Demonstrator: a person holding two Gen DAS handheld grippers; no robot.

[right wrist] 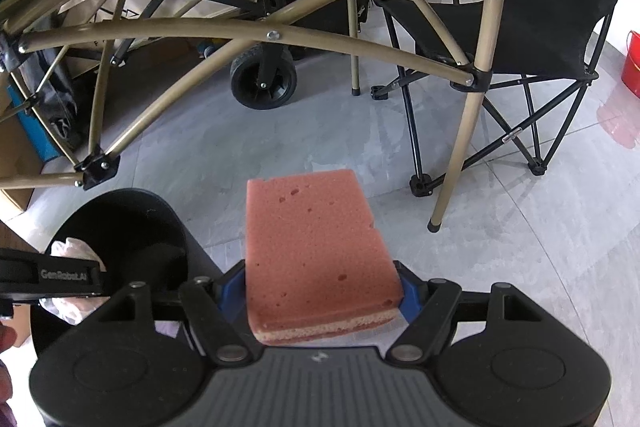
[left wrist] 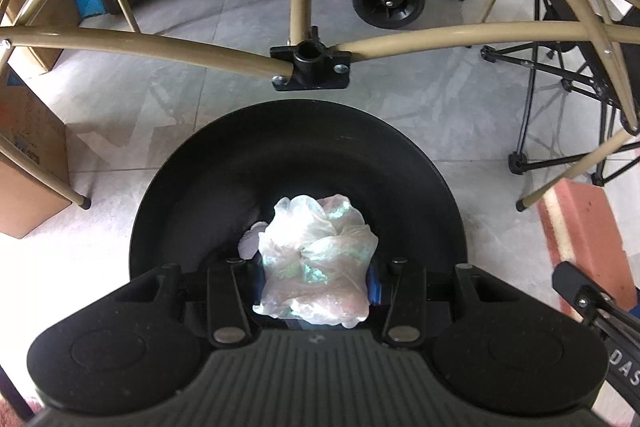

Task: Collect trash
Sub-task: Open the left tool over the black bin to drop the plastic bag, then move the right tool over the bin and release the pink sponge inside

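Crumpled plastic bag (left wrist: 316, 259) clamped in left gripper (left wrist: 314, 283), hanging over the open black bin (left wrist: 192, 187). Pink sponge (right wrist: 316, 259) pinched in right gripper (right wrist: 320, 291), over grey tile floor (right wrist: 208, 147) beside bin. Tan folding-table frame (left wrist: 140, 45) overhead.

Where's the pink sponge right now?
Clamped in the right gripper, the pink sponge hangs over the floor just right of the black bin.
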